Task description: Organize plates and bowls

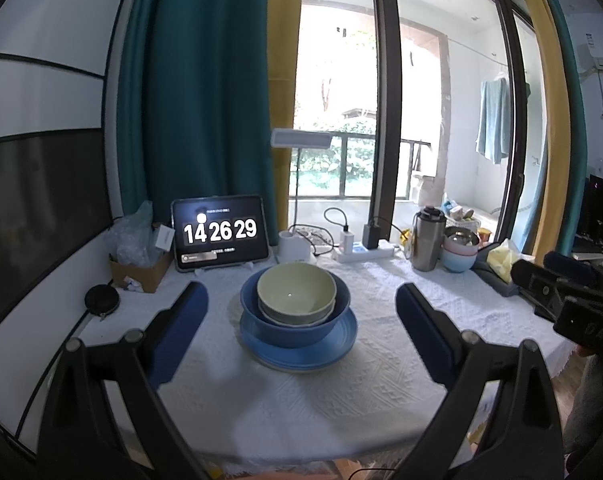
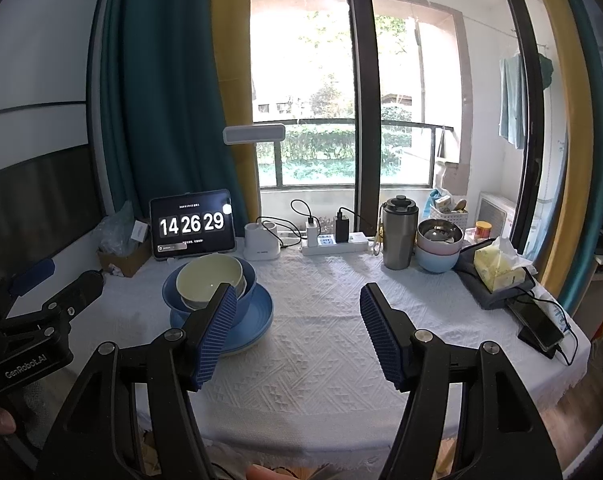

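A pale green bowl (image 1: 295,292) sits inside a blue bowl (image 1: 293,322), which stands on a blue plate (image 1: 301,354) on the white tablecloth. The stack also shows in the right wrist view, with the green bowl (image 2: 207,280), blue bowl (image 2: 247,284) and plate (image 2: 257,320) left of centre. My left gripper (image 1: 301,298) is open and empty, its fingers on either side of the stack and nearer the camera. My right gripper (image 2: 299,300) is open and empty over bare cloth to the right of the stack. Its left finger (image 2: 217,332) hides part of the stack.
At the back stand a tablet clock (image 1: 219,232), a lamp base (image 1: 295,246), a power strip (image 1: 365,250), a steel flask (image 1: 427,240) and stacked pastel bowls (image 2: 437,246). A cardboard box (image 1: 137,268) sits back left. A tissue pack (image 2: 497,266) and phone (image 2: 539,320) lie right.
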